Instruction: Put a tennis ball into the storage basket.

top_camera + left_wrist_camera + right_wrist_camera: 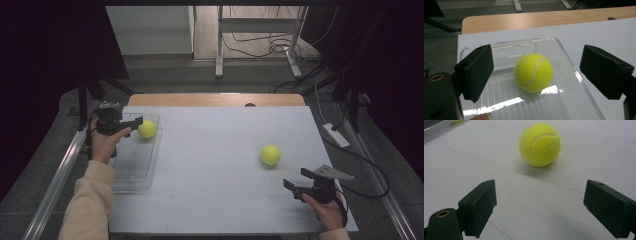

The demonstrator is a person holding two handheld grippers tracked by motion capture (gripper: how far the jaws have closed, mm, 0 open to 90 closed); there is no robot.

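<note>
A yellow tennis ball [147, 129] [533, 72] lies in the far end of a clear plastic tray [135, 172] [544, 39] at the table's left side. My left gripper [137, 121] [537, 66] hovers just behind it, open, its black pads apart from the ball on either side. A second tennis ball [270, 155] [539, 144] rests on the white tabletop at the right. Near the front right edge my right gripper [296, 178] [539, 202] is open, pointing at that ball from a short distance with nothing between its jaws.
The white table [225, 200] has a wooden strip [215, 99] along its far edge. Metal rails [55, 180] run along both sides on the floor. A power strip [336, 135] and cables lie on the floor to the right.
</note>
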